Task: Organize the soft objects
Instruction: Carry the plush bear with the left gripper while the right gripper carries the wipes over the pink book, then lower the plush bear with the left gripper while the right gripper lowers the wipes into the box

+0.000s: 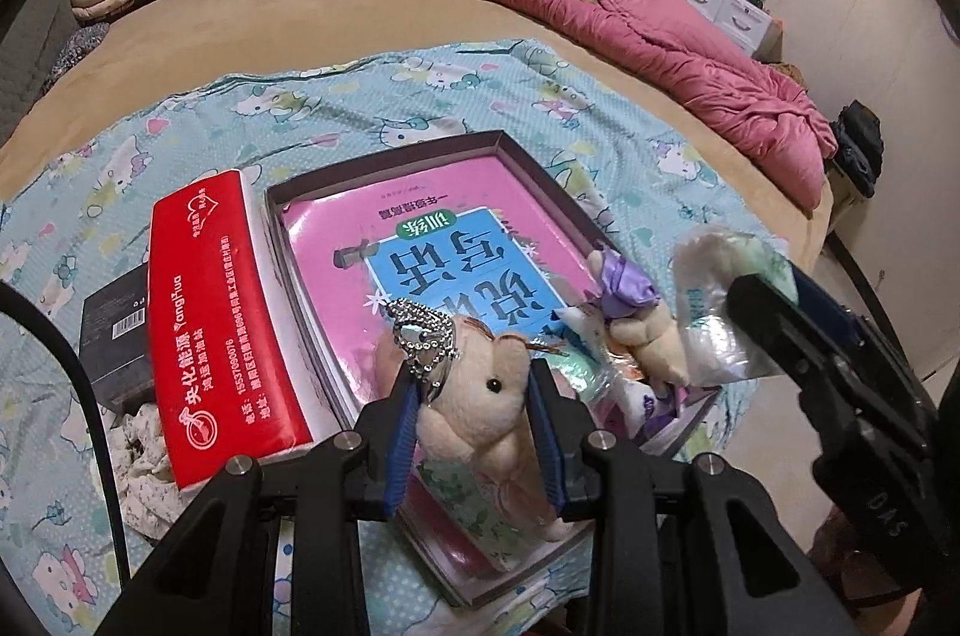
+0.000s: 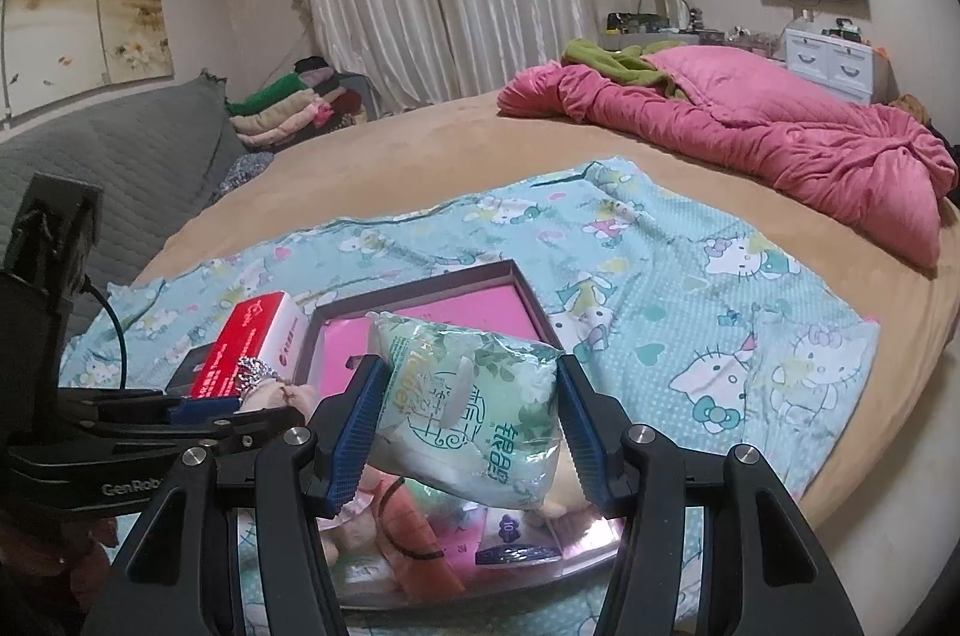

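Note:
My left gripper [image 1: 471, 384] is shut on a beige plush pig keychain [image 1: 486, 408] with a silver bead chain, held above the near end of a shallow brown box [image 1: 420, 156]. A pink book [image 1: 432, 246] lies in the box. My right gripper [image 2: 471, 426] is shut on a green tissue pack [image 2: 474, 414] above the same box; the pack shows in the left wrist view [image 1: 714, 312] at the right. A small cream plush with a purple bow [image 1: 630, 318] rests at the box's right rim.
A red tissue box [image 1: 222, 336] and a black box [image 1: 117, 336] lie left of the brown box on a Hello Kitty sheet [image 2: 720, 324]. A pink quilt [image 2: 780, 138] lies at the bed's far right. Folded clothes [image 2: 282, 108] sit far left.

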Available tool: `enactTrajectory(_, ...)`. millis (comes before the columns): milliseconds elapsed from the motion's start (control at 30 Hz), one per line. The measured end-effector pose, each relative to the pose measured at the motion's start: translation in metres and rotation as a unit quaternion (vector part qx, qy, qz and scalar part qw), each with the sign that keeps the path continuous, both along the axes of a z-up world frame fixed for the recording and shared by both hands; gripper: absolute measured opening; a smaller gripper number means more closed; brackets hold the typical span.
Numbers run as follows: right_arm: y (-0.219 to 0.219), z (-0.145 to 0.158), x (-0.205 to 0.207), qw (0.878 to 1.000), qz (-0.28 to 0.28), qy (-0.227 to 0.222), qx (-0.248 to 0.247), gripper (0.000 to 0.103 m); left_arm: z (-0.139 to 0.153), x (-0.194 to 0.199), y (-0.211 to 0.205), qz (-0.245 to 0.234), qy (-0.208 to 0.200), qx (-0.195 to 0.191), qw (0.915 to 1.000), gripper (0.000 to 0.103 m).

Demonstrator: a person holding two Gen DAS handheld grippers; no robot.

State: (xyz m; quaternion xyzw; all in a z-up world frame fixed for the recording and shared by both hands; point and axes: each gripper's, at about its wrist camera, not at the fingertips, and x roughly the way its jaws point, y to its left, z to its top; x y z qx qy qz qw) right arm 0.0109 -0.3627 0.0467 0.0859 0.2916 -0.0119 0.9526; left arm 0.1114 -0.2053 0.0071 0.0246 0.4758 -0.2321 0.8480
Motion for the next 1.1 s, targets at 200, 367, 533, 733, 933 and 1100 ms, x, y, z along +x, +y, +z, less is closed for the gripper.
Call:
enactTrajectory(200,-0.002,-0.007,0.003,1.0,-0.001,0.01,0.0,0.059,-0.011,0.006,-0.004,0.001,0.003,0.013,0.9999,0.035)
enactTrajectory(367,-0.002,-0.011,0.005,1.0,-0.001,0.015,-0.002,0.059,-0.016,0.01,-0.007,0.0,-0.001,0.027,0.9996,0.035)
enactTrajectory(533,-0.003,-0.015,0.008,1.0,-0.001,0.021,-0.004,0.059,-0.021,0.012,-0.007,0.001,0.0,0.036,0.9994,0.035)
enactTrajectory(733,-0.005,-0.02,0.01,1.0,-0.002,0.027,-0.005,0.059,-0.024,0.013,-0.008,0.001,-0.001,0.041,0.9992,0.035)
enactTrajectory(933,-0.004,-0.024,0.013,0.999,0.004,0.032,-0.007,0.059,-0.028,0.015,-0.006,0.003,0.003,0.039,0.9992,0.035)
enactTrajectory(1100,0.0,-0.027,0.016,0.999,0.015,0.036,-0.01,0.059,-0.028,0.016,-0.006,0.001,0.002,0.041,0.9992,0.035)
